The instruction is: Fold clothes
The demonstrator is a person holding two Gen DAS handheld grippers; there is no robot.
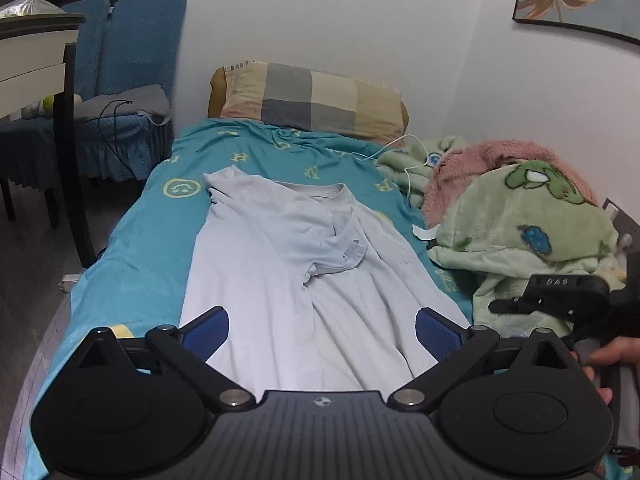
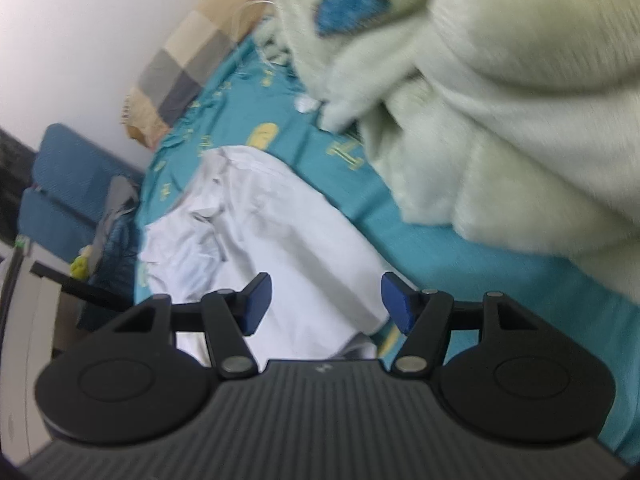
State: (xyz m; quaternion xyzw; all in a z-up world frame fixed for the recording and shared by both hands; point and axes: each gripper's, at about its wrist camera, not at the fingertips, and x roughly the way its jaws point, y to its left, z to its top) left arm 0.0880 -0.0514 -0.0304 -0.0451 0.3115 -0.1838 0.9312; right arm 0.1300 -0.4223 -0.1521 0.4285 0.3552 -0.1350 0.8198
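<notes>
Plainly, the pale blue-white cotton T-shirt [image 1: 280, 264] lies lengthwise on the teal bedsheet printed with yellow letters [image 1: 132, 240], its collar toward twelve o'clock near the checked beige-and-grey pillow [image 1: 312, 100] and its hem running down to six o'clock under the left gripper [image 1: 322, 332]. One sleeve is already turned in across the chest, leaving a rumpled ridge near the middle. The left gripper hangs over the hem with its blue pads spread wide and nothing between them. The right gripper [image 2: 326, 302], seen tilted and blurred in its own view, is likewise spread and empty, poised over the shirt's edge at about four o'clock of the cloth; in the left view its black body appears at three o'clock. Crowding that side is the fluffy pale green blanket with cartoon patches [image 1: 520, 228], with a pink fleece [image 1: 492, 160] behind it and a white cable [image 1: 408, 164] trailing at one o'clock. The likeliest trouble, I judge, is the right pads catching blanket pile or bedsheet along with the shirt, since the blanket sits just beside the hem. A pinch through only the top layer would drag the folded sleeve askew, and the existing wrinkles could set into a crooked fold if the two sides are lifted unevenly.
</notes>
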